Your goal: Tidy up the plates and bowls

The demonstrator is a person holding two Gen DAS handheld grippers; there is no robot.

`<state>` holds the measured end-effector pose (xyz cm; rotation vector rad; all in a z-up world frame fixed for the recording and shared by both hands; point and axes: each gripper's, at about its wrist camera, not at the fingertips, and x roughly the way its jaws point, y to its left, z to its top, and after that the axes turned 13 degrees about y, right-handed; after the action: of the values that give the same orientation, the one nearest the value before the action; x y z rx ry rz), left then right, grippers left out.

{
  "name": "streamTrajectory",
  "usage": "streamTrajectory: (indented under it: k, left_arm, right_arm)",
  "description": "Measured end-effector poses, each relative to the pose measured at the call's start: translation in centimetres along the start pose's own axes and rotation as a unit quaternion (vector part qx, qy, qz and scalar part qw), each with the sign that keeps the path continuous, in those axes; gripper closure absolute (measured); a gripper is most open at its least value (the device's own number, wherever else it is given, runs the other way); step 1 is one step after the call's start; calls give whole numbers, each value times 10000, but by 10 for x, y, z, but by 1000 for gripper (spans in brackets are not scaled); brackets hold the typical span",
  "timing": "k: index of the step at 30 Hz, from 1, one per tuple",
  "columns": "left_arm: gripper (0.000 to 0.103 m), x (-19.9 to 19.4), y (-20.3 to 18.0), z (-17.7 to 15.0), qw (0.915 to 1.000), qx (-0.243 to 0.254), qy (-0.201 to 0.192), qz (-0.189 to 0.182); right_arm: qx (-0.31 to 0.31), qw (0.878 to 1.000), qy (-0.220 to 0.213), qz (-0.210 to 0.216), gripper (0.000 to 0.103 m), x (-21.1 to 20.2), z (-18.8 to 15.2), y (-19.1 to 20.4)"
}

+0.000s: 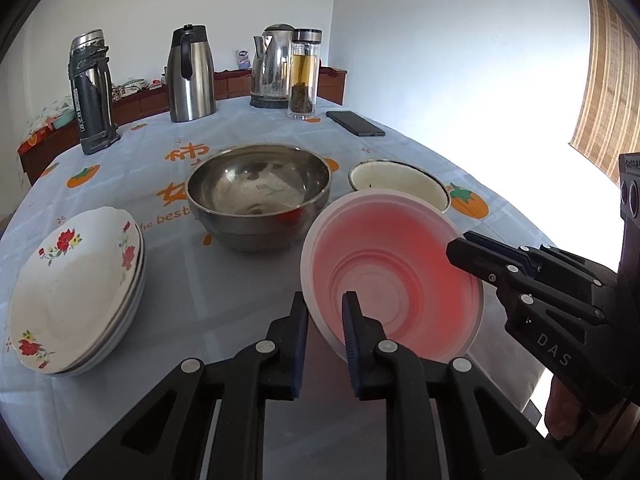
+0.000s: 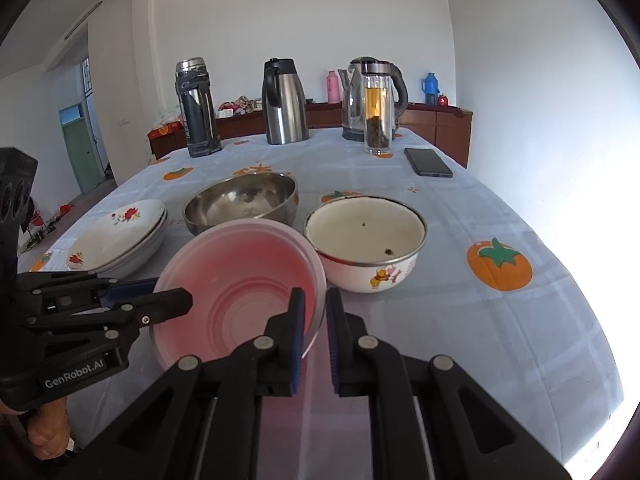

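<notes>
A translucent pink plastic bowl (image 1: 394, 276) (image 2: 240, 280) is held tilted above the table. My left gripper (image 1: 326, 320) is shut on its near-left rim, and my right gripper (image 2: 316, 320) is shut on its right rim; the right gripper also shows in the left wrist view (image 1: 476, 260), and the left gripper shows in the right wrist view (image 2: 160, 300). A steel bowl (image 1: 258, 192) (image 2: 242, 200) sits mid-table. A white enamel bowl (image 1: 400, 182) (image 2: 366, 240) sits to its right. A stack of floral plates (image 1: 76, 292) (image 2: 120, 240) lies at the left.
At the table's far edge stand a dark thermos (image 1: 92, 92), a steel carafe (image 1: 190, 74), an electric kettle (image 1: 272, 66) and a glass tea bottle (image 1: 304, 76). A black phone (image 1: 355, 123) lies at the far right. A wooden cabinet (image 2: 436, 124) runs behind the table.
</notes>
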<state>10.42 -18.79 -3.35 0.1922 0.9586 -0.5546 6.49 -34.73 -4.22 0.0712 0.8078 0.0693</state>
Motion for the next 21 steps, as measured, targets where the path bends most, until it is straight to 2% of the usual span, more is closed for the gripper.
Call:
streamTrajectory:
  k: [12,21]
  left_arm:
    - [85,-25,9,8,9990,-5,-426,126]
    - [85,-34,23,24,9986,-126,-509,92]
  right_arm:
    - [-91,9993,-314,197,93,-18,22,12]
    - [-243,9984,-458,230,93,-20,47,21]
